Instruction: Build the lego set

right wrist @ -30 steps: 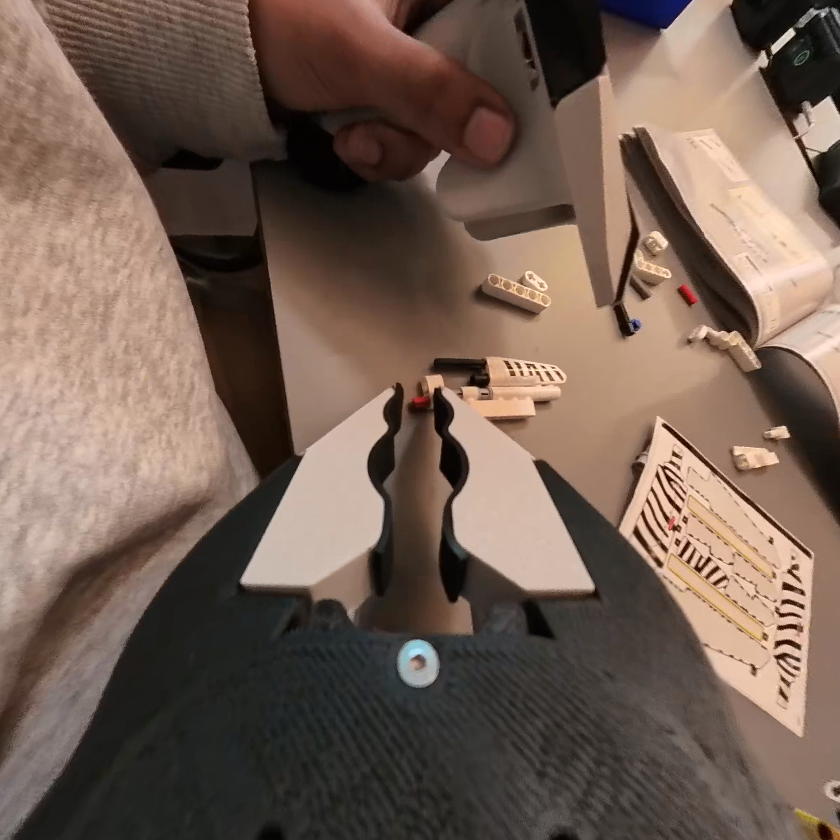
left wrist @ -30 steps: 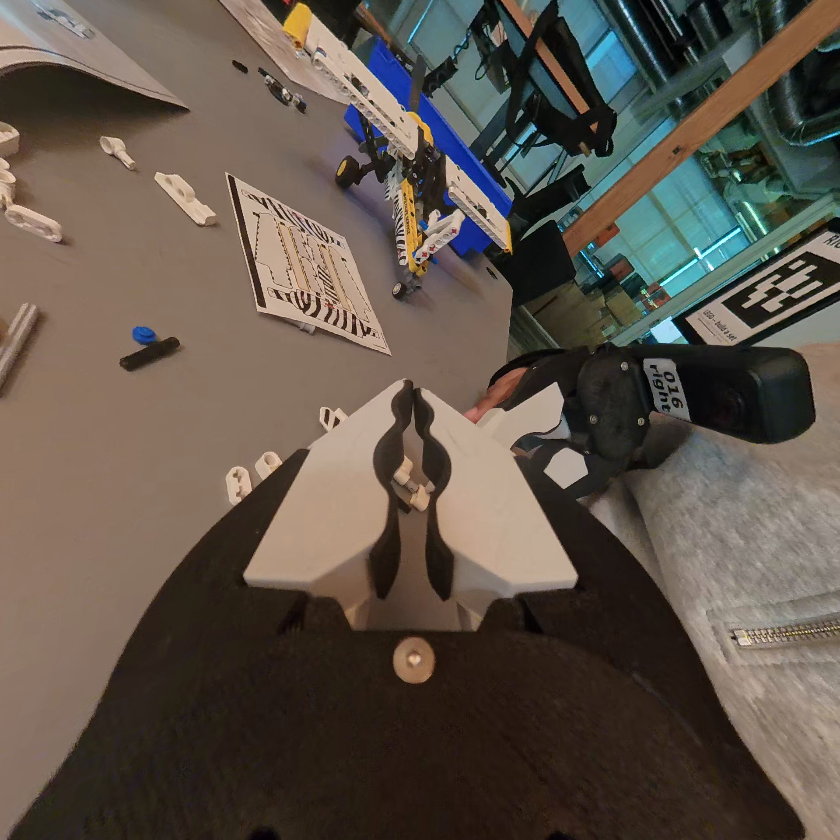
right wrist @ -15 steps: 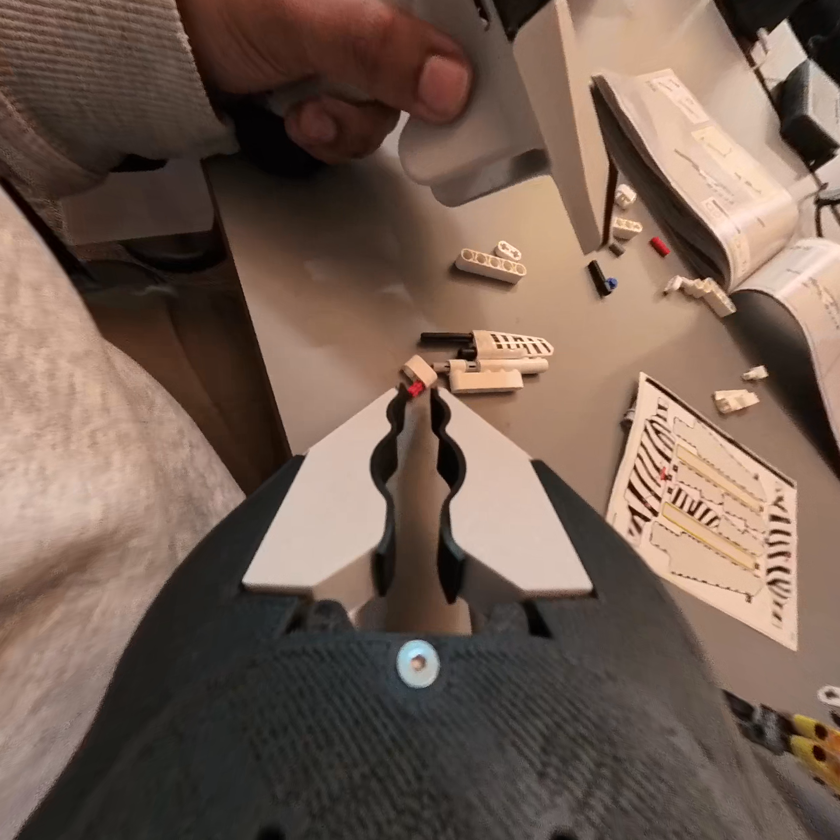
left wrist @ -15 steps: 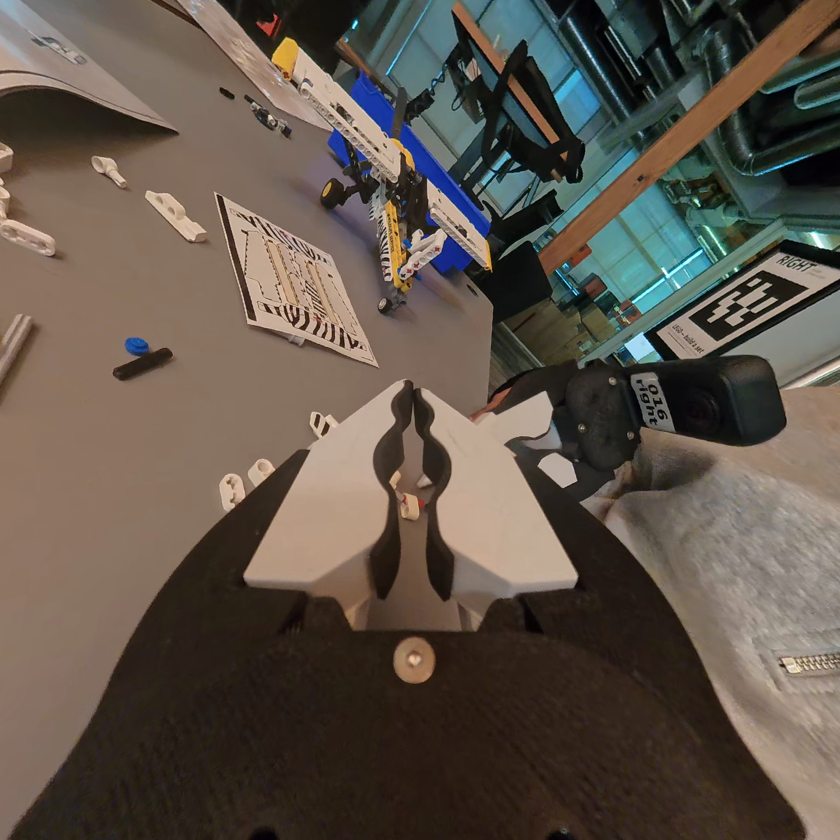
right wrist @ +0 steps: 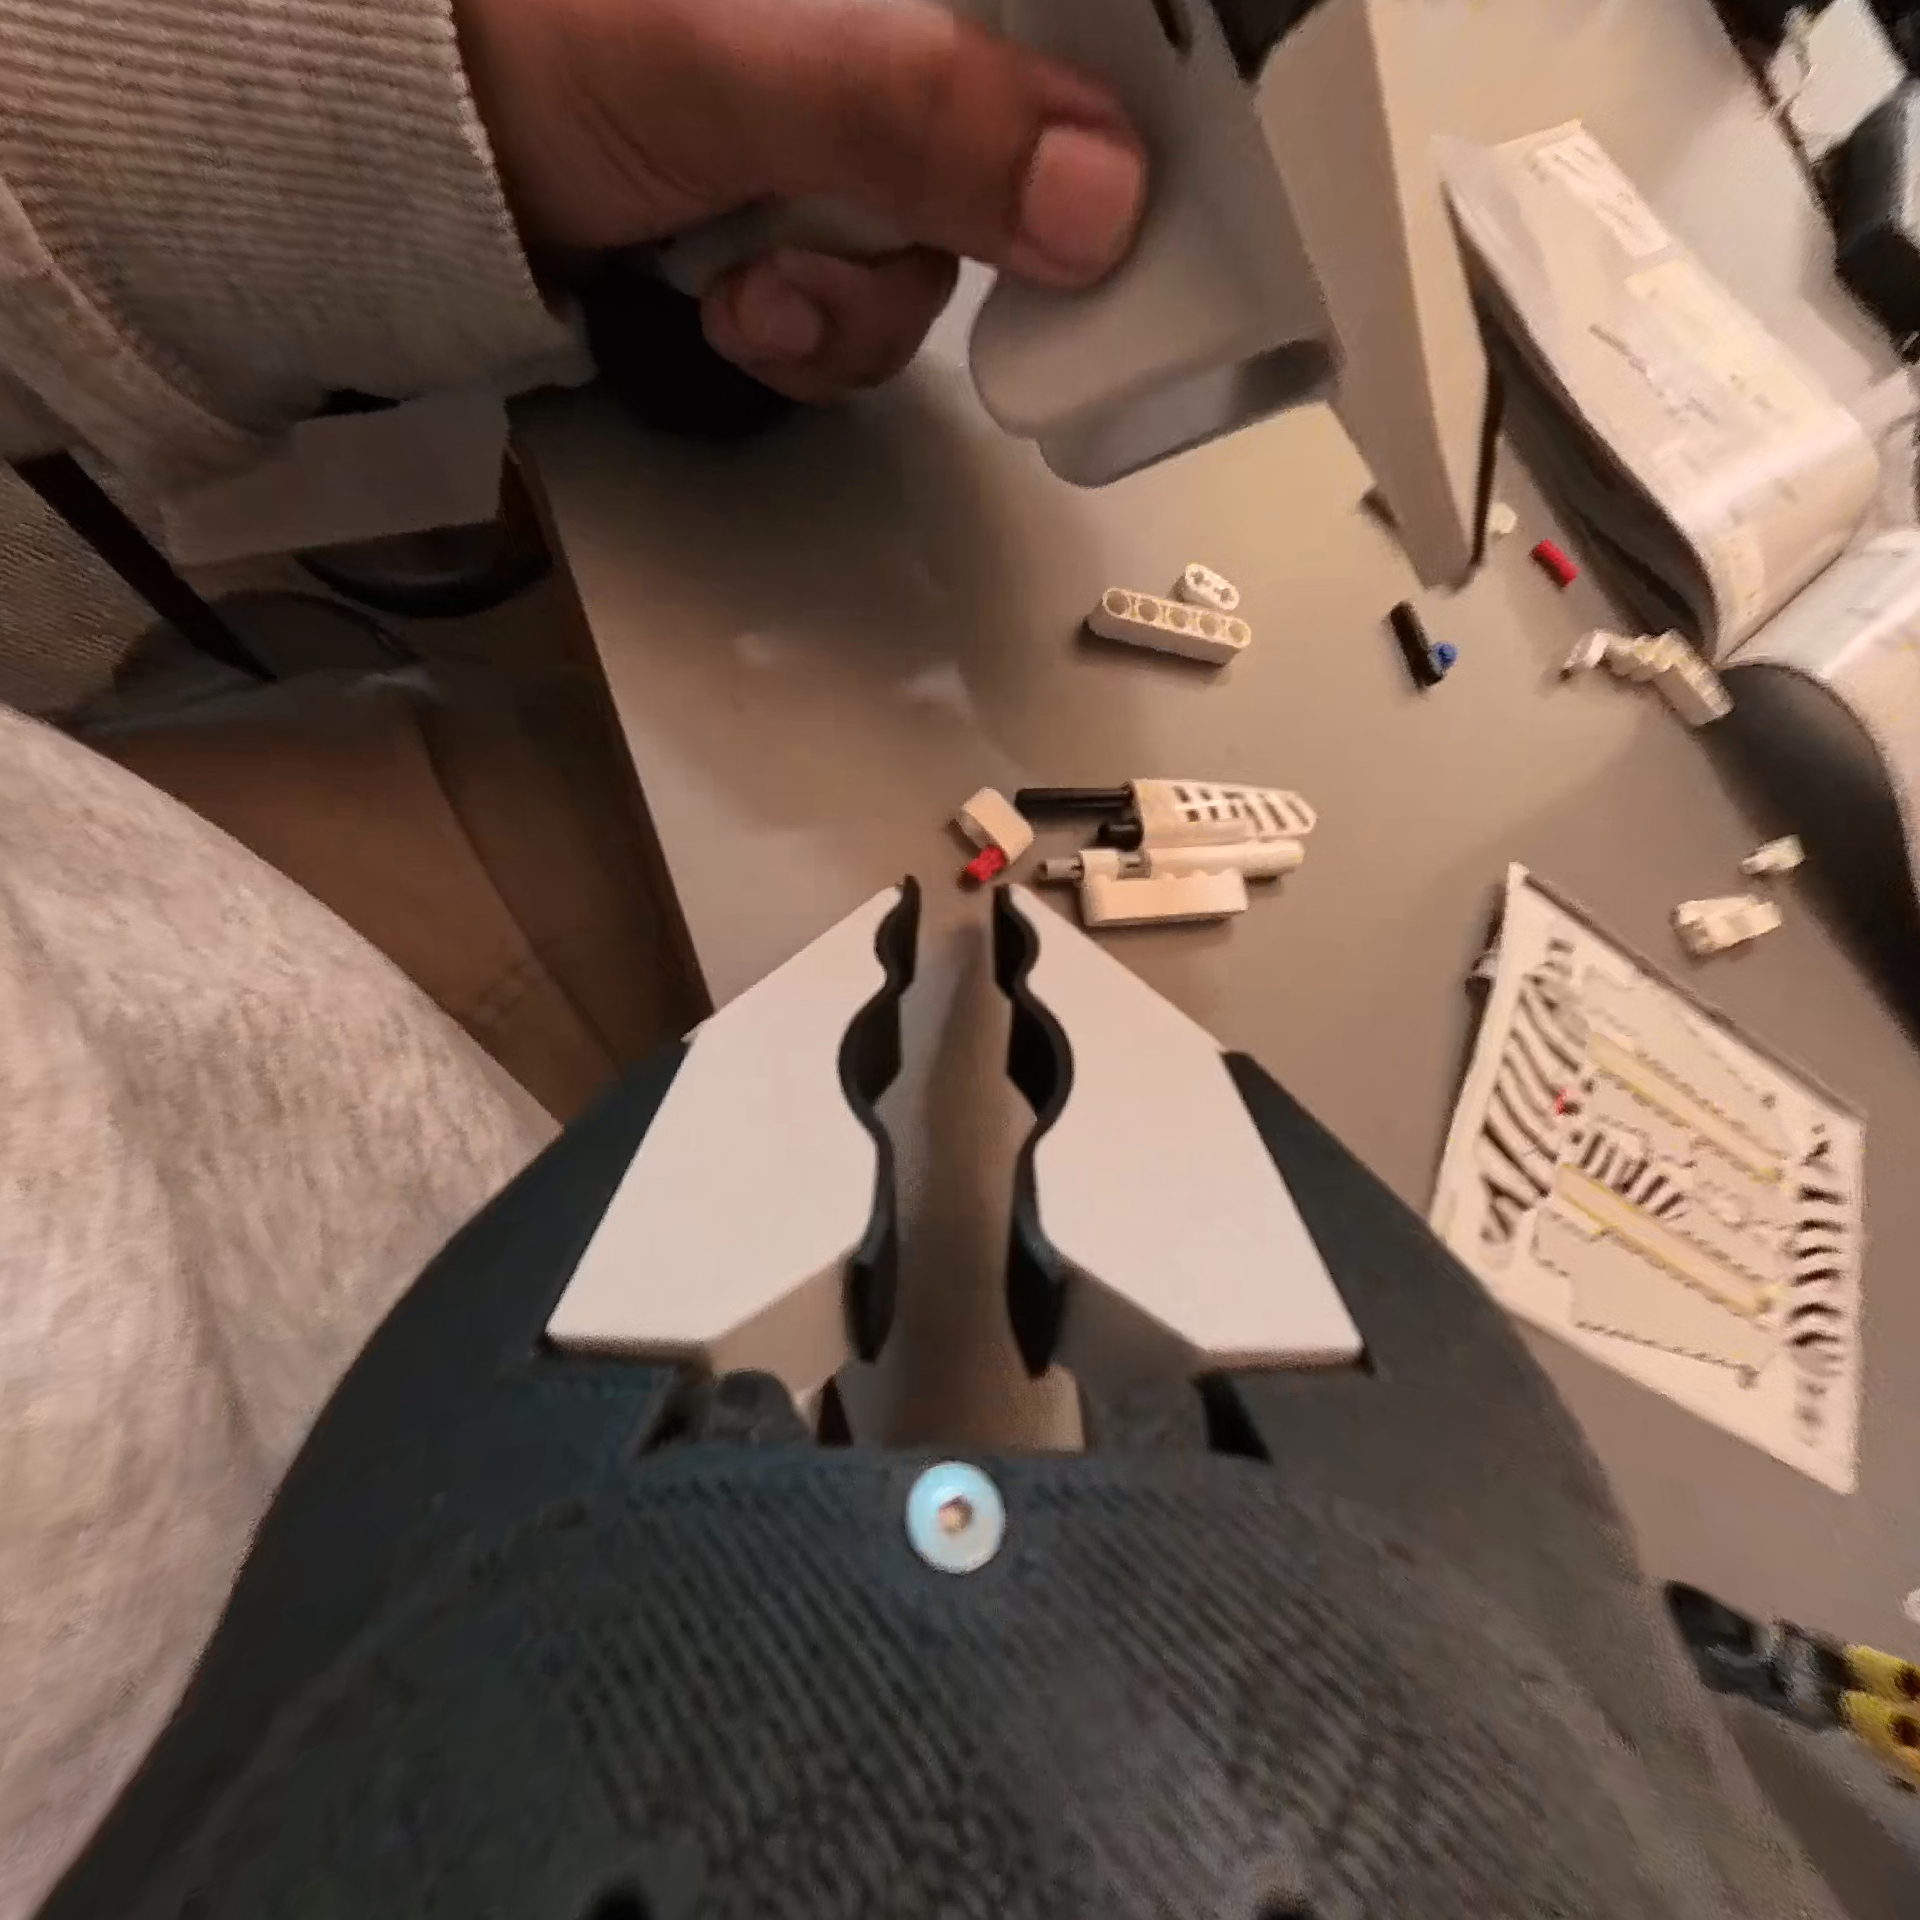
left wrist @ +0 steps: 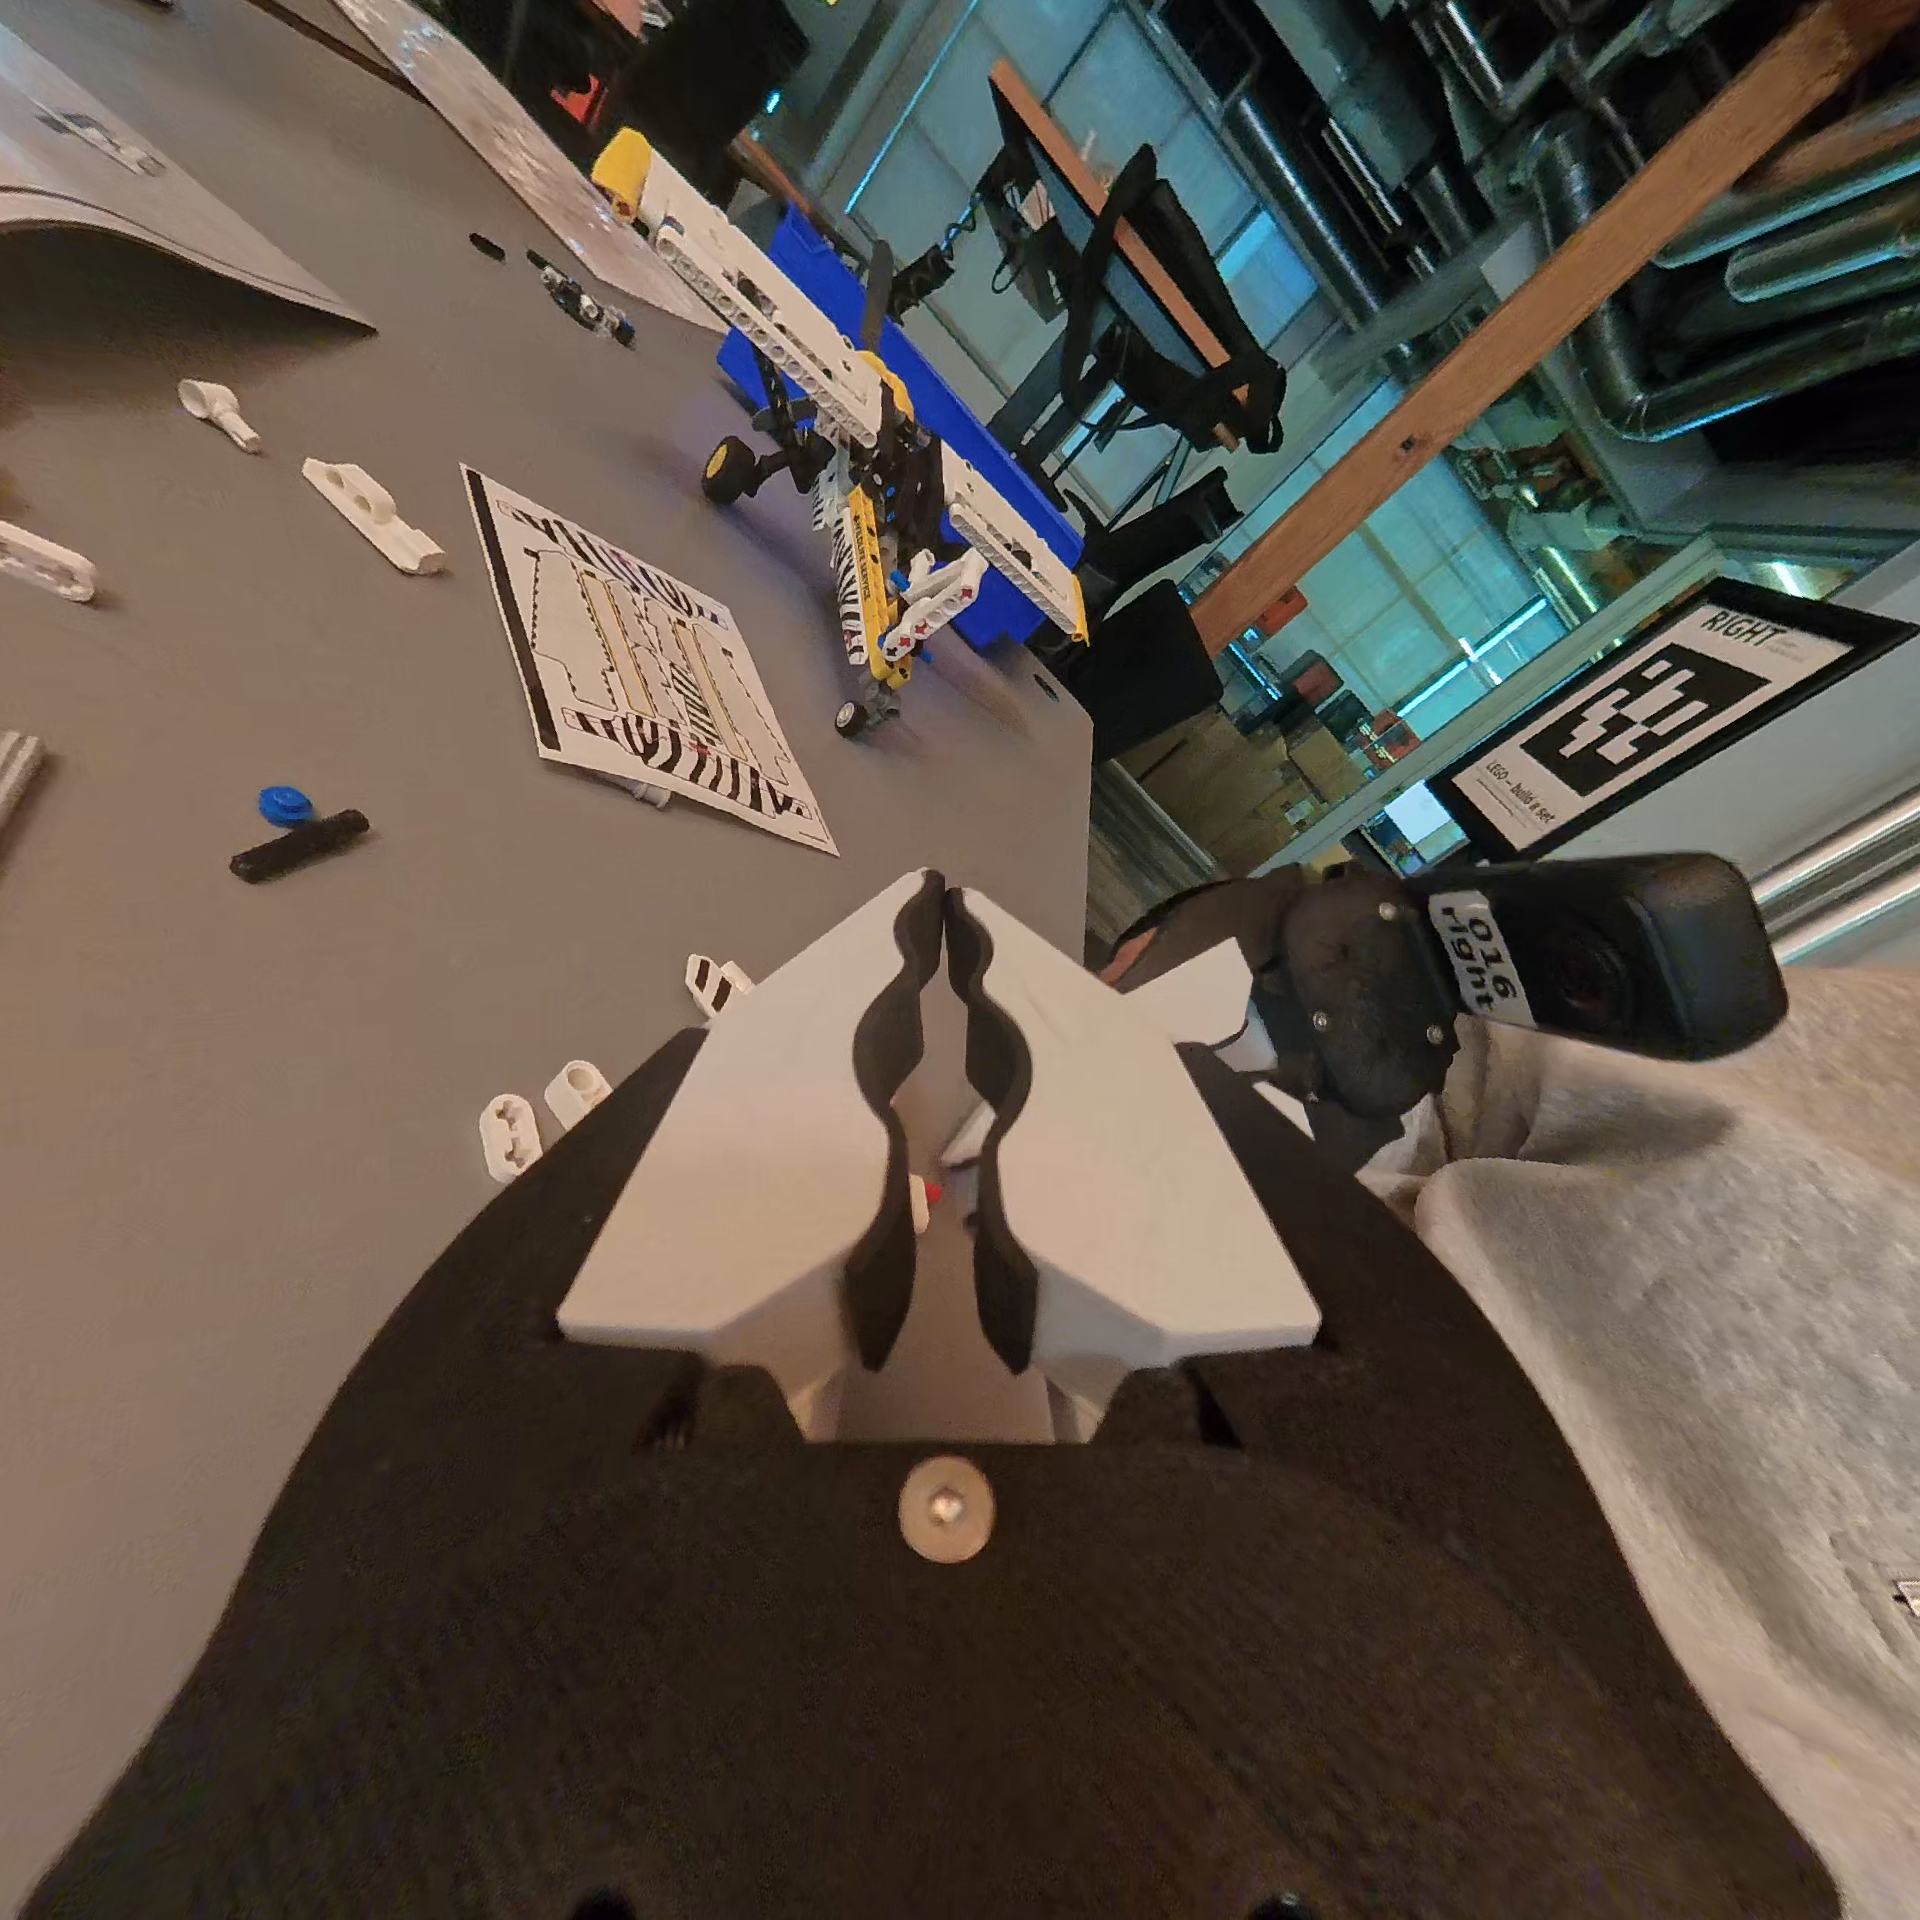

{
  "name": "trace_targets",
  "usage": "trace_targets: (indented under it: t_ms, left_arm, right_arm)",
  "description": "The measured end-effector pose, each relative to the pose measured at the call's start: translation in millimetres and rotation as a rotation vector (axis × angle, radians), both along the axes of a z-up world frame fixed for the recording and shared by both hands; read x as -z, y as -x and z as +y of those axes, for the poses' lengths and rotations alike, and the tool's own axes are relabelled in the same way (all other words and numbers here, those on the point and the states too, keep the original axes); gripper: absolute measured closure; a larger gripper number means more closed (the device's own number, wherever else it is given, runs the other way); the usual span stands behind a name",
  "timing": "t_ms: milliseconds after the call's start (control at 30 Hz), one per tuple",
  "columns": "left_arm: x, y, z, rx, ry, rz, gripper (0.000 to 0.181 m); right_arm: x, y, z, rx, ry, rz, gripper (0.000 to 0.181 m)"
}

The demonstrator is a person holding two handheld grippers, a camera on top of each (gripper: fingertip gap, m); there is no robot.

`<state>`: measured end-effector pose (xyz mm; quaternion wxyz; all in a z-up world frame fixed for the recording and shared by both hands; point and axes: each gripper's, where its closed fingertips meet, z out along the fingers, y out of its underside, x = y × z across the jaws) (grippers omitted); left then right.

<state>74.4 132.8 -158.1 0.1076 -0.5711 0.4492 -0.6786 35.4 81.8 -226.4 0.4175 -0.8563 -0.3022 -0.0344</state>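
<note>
A small white connector with a red pin (right wrist: 992, 831) lies on the grey table (right wrist: 831, 675) just past my right gripper (right wrist: 954, 902), which is narrowly open and empty. Beside the connector lies a white sub-assembly with a black axle (right wrist: 1174, 852). My left gripper (left wrist: 940, 894) is shut and empty, held in a hand (right wrist: 831, 135) above the table. It also shows in the right wrist view (right wrist: 1439, 520). Through its jaws I see the connector (left wrist: 920, 1195) below. The partly built yellow and white plane (left wrist: 873, 499) stands far off.
A zebra-striped sticker sheet (right wrist: 1642, 1195) lies to the right. An open instruction booklet (right wrist: 1662, 364) lies at the back. Loose parts include a white beam (right wrist: 1169, 623), a black axle with a blue pin (left wrist: 296, 831) and small white connectors (left wrist: 540, 1112). A blue bin (left wrist: 935, 436) stands behind the plane. The table's near edge (right wrist: 623, 779) is close. One gripper's finger ends stand about 9 centimeters off the other's.
My right gripper closed in on the small connector, then its jaws widened a little; the connector now lies just past the tips. My left gripper stays shut and has tilted slightly.
</note>
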Motion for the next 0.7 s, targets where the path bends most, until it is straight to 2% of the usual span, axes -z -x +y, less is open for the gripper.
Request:
trace_targets:
  t_ms: [100,167,233,333,433,567,700]
  left_arm:
    - [-1.4,0.4,0.4,0.002,0.016,-0.009,0.181]
    - [-1.6,0.5,0.8,0.004,0.024,-0.010,0.181]
    - [-2.5,0.9,1.2,0.003,0.030,-0.016,0.181]
    - [-4.0,1.5,2.0,0.004,0.044,-0.026,0.181]
    - [-5.0,1.9,2.5,0.008,0.062,-0.032,0.181]
    - [-6.7,2.7,3.8,0.009,0.081,-0.044,0.181]
    - [-8.4,3.4,4.2,0.013,0.095,-0.056,0.181]
  right_arm:
    - [-3.7,2.8,5.5,-0.105,-0.069,-0.103,0.162]
    - [-4.1,11.3,5.4,-0.212,-0.064,-0.058,0.169]
    - [-12.3,14.4,7.3,-0.281,-0.046,0.033,0.168]
    - [-23.9,9.0,12.0,-0.373,0.007,0.059,0.162]
    - [-18.3,6.5,9.3,-0.473,0.146,0.020,0.157]
    - [-4.7,3.8,3.6,-0.540,0.313,-0.026,0.155]
    - [3.3,-0.3,4.9,-0.551,0.357,-0.067,0.154]
